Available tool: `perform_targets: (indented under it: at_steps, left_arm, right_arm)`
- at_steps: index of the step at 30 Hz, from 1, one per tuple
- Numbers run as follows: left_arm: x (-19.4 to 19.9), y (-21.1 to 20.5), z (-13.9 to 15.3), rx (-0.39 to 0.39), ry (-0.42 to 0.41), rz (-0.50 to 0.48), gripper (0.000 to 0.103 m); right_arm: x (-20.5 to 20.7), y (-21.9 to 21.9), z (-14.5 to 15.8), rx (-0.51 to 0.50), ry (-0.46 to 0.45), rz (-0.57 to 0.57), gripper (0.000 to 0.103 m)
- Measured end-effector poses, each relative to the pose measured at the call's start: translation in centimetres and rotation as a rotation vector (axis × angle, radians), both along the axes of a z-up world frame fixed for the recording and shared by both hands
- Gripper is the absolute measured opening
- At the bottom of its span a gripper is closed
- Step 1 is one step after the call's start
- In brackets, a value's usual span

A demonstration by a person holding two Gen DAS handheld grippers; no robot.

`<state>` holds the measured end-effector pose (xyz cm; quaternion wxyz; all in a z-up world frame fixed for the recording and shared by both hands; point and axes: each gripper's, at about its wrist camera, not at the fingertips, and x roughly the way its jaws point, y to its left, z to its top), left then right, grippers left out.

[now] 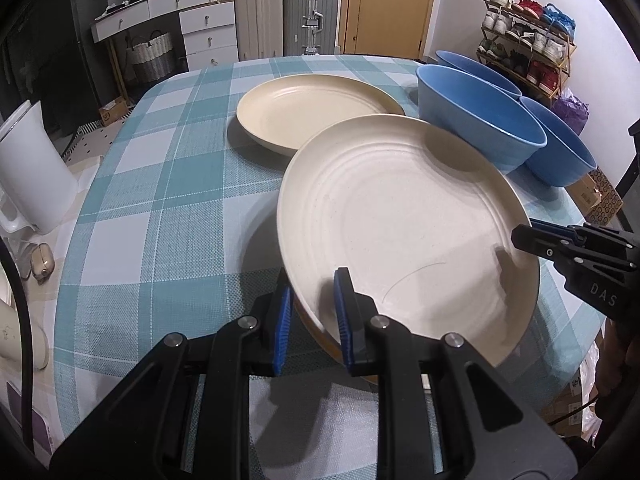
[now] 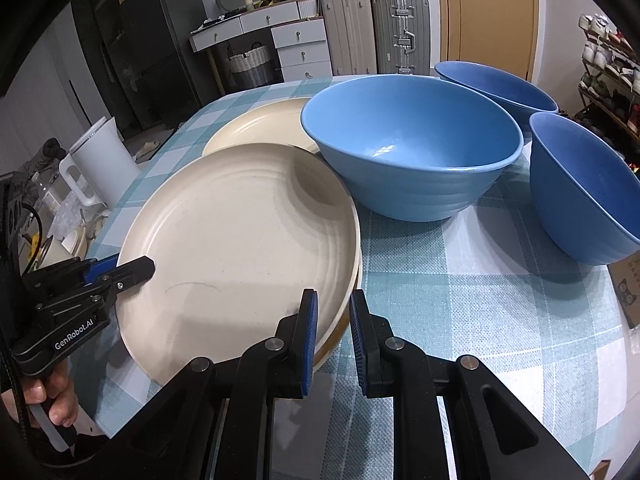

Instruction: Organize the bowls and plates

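Observation:
A cream plate (image 1: 400, 216) is held tilted above the checked table, over another plate whose rim (image 2: 347, 316) shows beneath it. My left gripper (image 1: 312, 316) is shut on its near rim. My right gripper (image 2: 334, 332) is shut on its opposite rim, also seen in the left wrist view (image 1: 532, 236). The held plate also shows in the right wrist view (image 2: 240, 248). A second cream plate (image 1: 312, 108) lies flat farther back. Three blue bowls (image 2: 412, 144) (image 2: 584, 192) (image 2: 496, 84) stand upright at the right.
A white kettle (image 1: 28, 172) stands off the table's left edge. A cardboard box (image 1: 600, 196) sits beyond the right edge. Drawers, suitcases and a shoe rack (image 1: 528, 40) line the far walls. The table (image 1: 160, 200) has bare cloth at the left.

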<state>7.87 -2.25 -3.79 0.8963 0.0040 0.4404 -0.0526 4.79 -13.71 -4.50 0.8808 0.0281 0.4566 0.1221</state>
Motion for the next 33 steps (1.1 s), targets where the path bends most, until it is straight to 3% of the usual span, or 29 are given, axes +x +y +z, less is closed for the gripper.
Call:
perform_targets:
  at_steps: [27,33]
  left_arm:
    - [-0.7,-1.8,-0.6,0.155,0.019,-0.019,0.021]
    - [-0.7,-1.6,-0.9,0.143,0.028,-0.023,0.021]
  right_arm:
    - [-0.1,0.2,-0.4,-0.023,-0.009,0.004,0.017]
    - [-0.1,0.3,-0.3,-0.031,-0.014,0.008,0.017]
